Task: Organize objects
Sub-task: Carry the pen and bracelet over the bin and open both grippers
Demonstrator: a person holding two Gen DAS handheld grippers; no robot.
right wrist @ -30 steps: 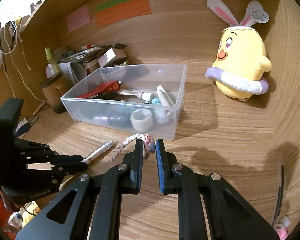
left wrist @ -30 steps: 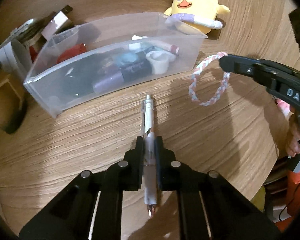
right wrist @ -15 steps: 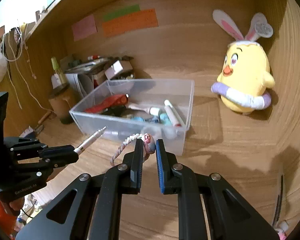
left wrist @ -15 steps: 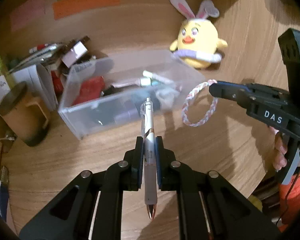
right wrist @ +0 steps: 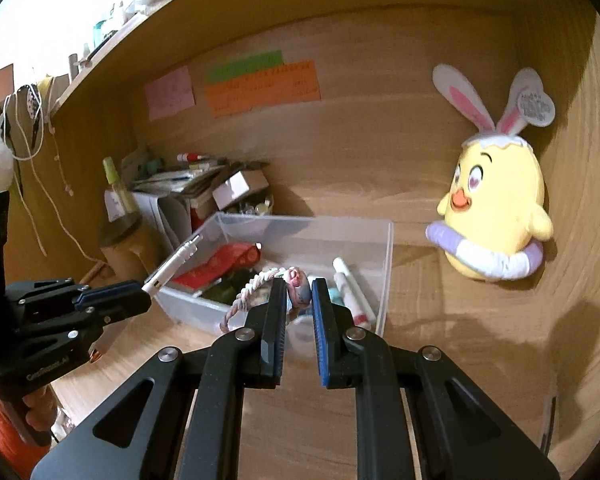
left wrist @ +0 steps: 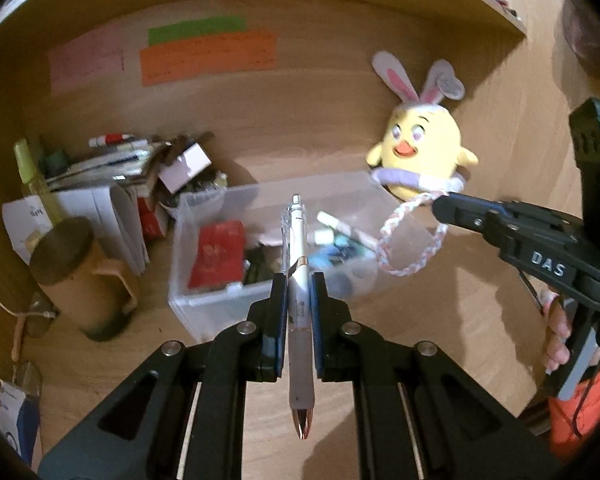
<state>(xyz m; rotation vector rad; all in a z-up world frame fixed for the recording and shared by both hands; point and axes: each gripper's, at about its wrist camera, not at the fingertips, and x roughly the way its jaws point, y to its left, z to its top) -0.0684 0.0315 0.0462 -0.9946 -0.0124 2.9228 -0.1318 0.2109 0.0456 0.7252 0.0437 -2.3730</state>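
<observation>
Above bin [left wrist: 204, 308]: fingers [left wrist: 278, 300] clamp pen [left wrist: 298, 280], bracelet [right wrist: 252, 292].

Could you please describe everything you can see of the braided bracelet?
The braided bracelet is a soft loop plaited from white, pink and pale blue cord, with a pink-and-grey bead on it. The right gripper is shut on that bead, so the loop hangs free in the air in front of the clear plastic bin, touching nothing else.

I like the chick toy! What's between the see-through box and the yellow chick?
Only bare wooden desk lies between the clear box and the chick toy; the right wrist view shows it.
</observation>
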